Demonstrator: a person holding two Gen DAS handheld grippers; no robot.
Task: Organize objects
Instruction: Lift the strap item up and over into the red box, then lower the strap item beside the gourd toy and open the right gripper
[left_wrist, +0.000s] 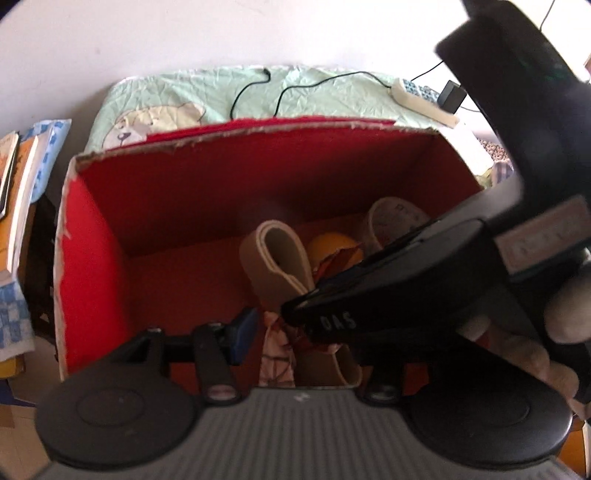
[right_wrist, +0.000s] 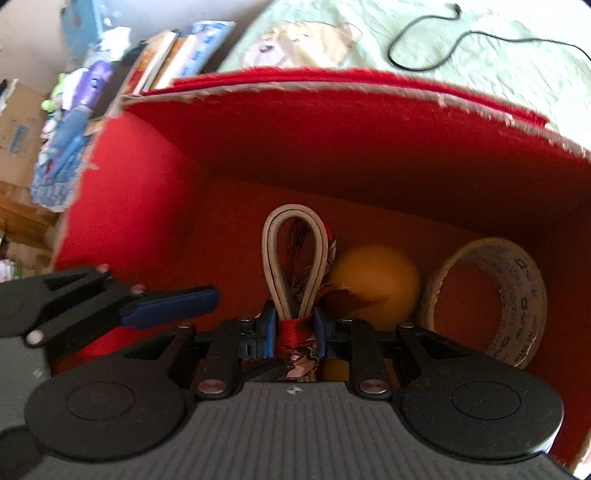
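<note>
A red cardboard box (left_wrist: 96, 236) (right_wrist: 155, 206) stands open below both grippers. Inside lie an orange ball (right_wrist: 373, 280) (left_wrist: 332, 247) and a roll of tape (right_wrist: 487, 299) (left_wrist: 395, 218). My right gripper (right_wrist: 295, 332) is shut on a folded beige strap (right_wrist: 295, 254) (left_wrist: 280, 258) bound with a red patterned cloth (right_wrist: 293, 330) (left_wrist: 275, 354), low inside the box. Its black body (left_wrist: 406, 291) crosses the left wrist view and hides one left finger. My left gripper (left_wrist: 303, 339) (right_wrist: 170, 302) is open around the bundle's tail, its visible blue pad (left_wrist: 242, 328) just clear of the cloth.
The box rests against a bed with a pale green bear-print sheet (left_wrist: 184, 107) (right_wrist: 480, 48), with black cables (left_wrist: 255, 88) and a white power strip (left_wrist: 421, 99) on it. Books (left_wrist: 18, 192) (right_wrist: 166, 59) and clutter stand to the left. A hand (left_wrist: 569, 314) holds the right gripper.
</note>
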